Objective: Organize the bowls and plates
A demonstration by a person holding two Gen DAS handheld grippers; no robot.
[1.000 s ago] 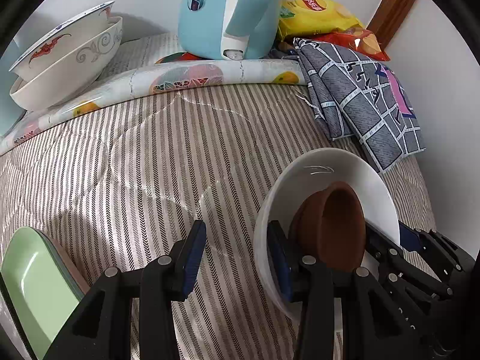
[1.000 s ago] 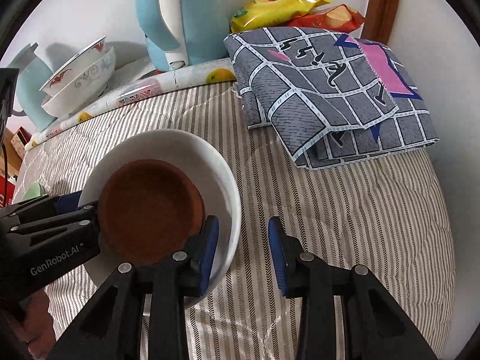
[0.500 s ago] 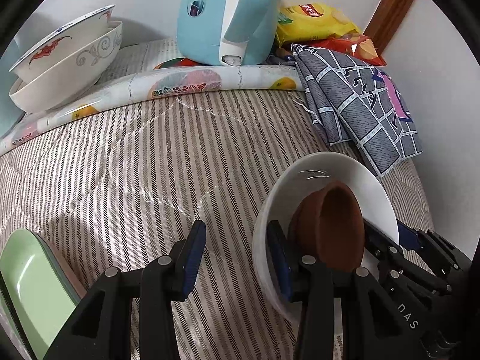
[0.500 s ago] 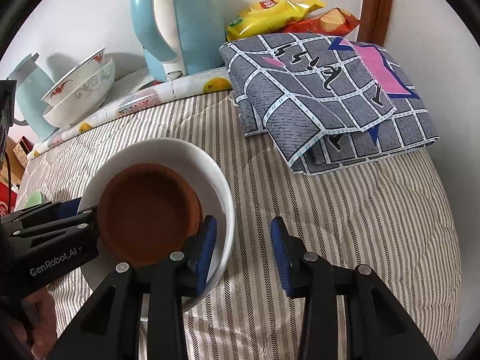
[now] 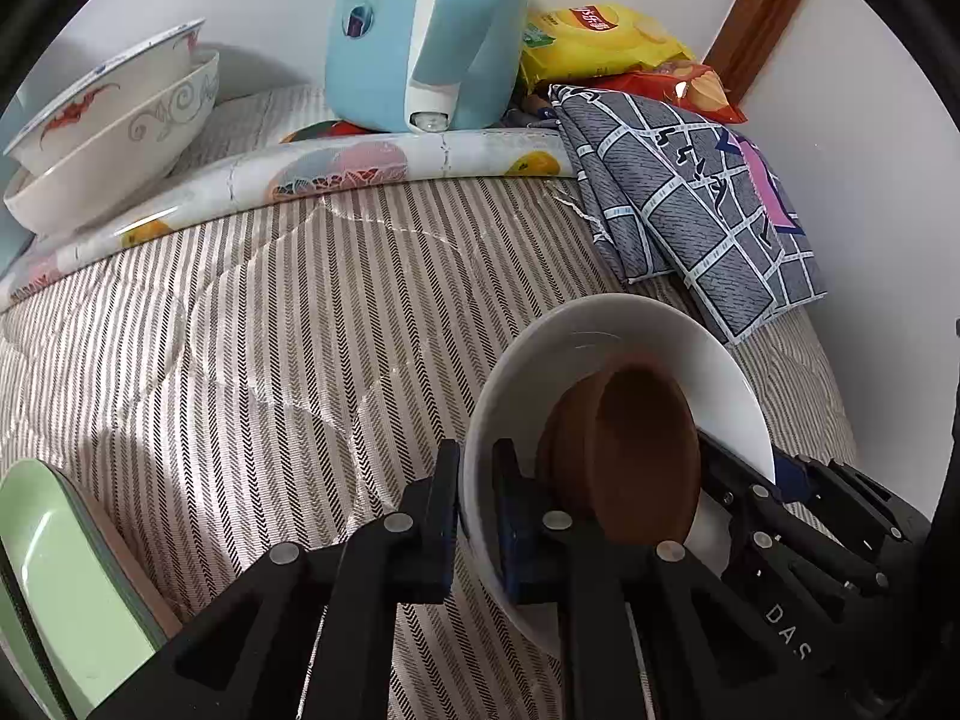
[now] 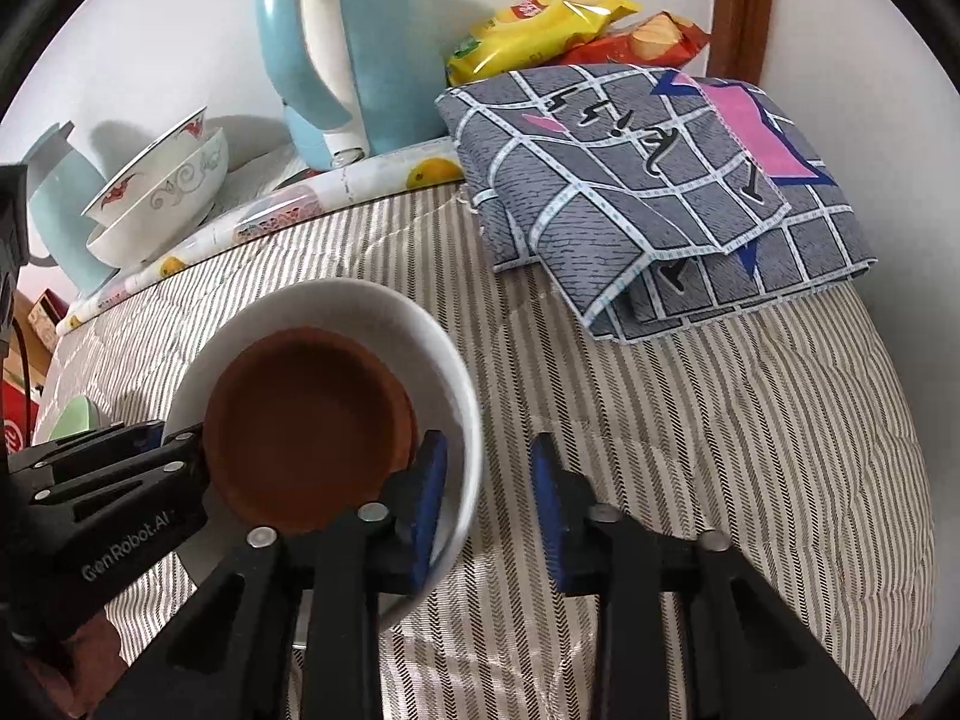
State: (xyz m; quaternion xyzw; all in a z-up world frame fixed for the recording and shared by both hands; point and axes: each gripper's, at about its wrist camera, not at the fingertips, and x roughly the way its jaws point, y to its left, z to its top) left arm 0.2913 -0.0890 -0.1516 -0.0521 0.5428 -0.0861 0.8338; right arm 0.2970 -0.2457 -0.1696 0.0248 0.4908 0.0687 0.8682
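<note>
A white bowl (image 5: pixel 606 336) with a small brown bowl (image 5: pixel 642 444) inside it sits on the striped quilt. My left gripper (image 5: pixel 477 498) is shut on the white bowl's near rim, one finger outside and one inside. In the right wrist view the white bowl (image 6: pixel 414 324) and the brown bowl (image 6: pixel 306 420) lie at lower left. My right gripper (image 6: pixel 489 504) is open, its left finger inside the white bowl's rim and its right finger outside on the quilt. Two stacked patterned bowls (image 5: pixel 120 138) stand at the far left.
A light blue kettle (image 5: pixel 420 30) stands at the back on a rolled patterned mat (image 5: pixel 336 171). A folded grey checked cloth (image 6: pixel 654 192) and snack bags (image 6: pixel 552 15) lie at the back right. A green plate (image 5: pixel 54 594) is at the lower left.
My left gripper has closed on the white bowl's rim; it was open before. The right gripper stays open astride the rim on the other side.
</note>
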